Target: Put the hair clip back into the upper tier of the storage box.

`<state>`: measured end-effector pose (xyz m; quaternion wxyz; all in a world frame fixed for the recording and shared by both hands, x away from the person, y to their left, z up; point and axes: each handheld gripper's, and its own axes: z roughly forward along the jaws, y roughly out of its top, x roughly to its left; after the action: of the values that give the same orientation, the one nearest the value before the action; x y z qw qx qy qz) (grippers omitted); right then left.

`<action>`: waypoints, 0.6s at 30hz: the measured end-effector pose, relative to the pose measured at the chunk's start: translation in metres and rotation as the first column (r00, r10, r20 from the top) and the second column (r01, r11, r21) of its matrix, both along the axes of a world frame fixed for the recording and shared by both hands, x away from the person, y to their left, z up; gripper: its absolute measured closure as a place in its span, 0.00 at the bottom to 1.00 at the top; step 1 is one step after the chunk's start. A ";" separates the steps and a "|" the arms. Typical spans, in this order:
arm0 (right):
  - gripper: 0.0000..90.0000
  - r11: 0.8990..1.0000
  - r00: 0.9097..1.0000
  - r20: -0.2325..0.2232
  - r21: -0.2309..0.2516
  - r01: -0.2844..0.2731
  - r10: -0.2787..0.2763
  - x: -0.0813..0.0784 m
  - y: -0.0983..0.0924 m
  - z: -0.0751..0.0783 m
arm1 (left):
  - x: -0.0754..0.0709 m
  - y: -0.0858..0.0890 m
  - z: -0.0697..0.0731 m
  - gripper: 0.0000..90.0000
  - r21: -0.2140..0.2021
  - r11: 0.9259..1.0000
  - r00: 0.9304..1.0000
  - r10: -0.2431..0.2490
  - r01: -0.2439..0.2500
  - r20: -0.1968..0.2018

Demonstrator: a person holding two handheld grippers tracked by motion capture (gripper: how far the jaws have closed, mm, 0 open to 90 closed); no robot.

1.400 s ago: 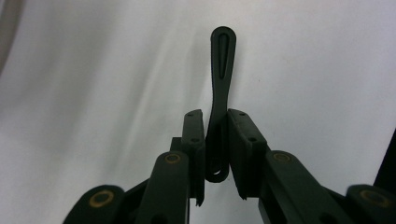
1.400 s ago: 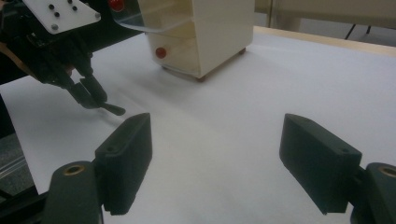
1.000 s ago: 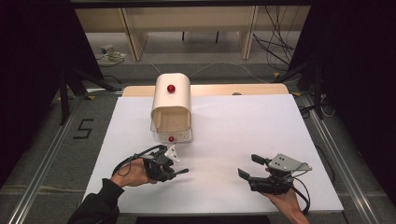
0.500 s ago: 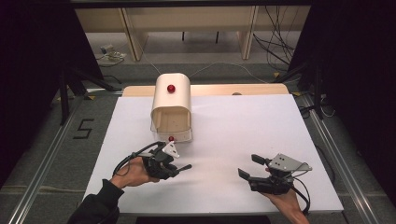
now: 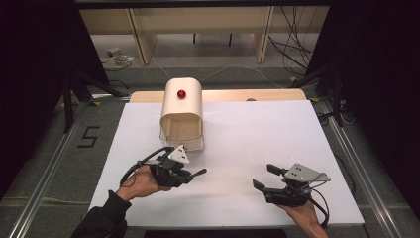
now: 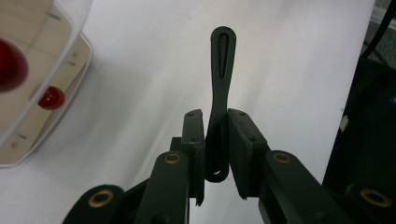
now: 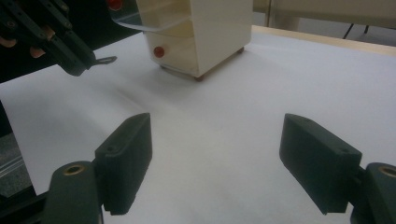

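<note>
Two hand-held grippers work near the front edge of the tabletop (image 5: 277,134). The right hand-held gripper (image 5: 270,181) sits toward the front right corner, jaws spread wide with nothing between them, likely parked so it is out of the way yet ready to steady something. The left hand-held gripper (image 5: 190,174), toward the front left, has its jaws clamped on the looped end of a slim black slotted tool (image 6: 220,93); the tool juts forward past the jaw tips, which would give reach for poking or hooking. Just beyond it stands a cream cabinet (image 5: 182,111) with an arched top, a red knob (image 5: 182,93) on top and a clear flap raised at its front, probably held open for access. The tabletop is covered in plain white sheet; its far edge shows bare wood. Behind lie grey floor, cables, wooden furniture legs and dark curtains.
</note>
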<state>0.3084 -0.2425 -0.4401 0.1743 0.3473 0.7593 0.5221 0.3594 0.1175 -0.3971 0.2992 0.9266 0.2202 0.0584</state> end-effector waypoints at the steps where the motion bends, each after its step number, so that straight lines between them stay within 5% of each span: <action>1: 0.29 1.000 1.000 0.000 -0.001 0.002 -0.002 0.000 0.000 0.000 | -0.001 0.000 0.001 0.85 -0.004 1.000 1.000 0.000 0.000 0.006; 18: 0.29 1.000 1.000 -0.002 -0.003 0.001 -0.001 0.000 0.000 0.000 | -0.006 -0.002 0.018 0.85 -0.074 0.997 0.996 0.032 -0.026 0.083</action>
<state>0.3083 -0.2426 -0.4399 0.1745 0.3480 0.7599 0.5206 0.3533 0.1159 -0.3790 0.3408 0.9085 0.2230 0.0935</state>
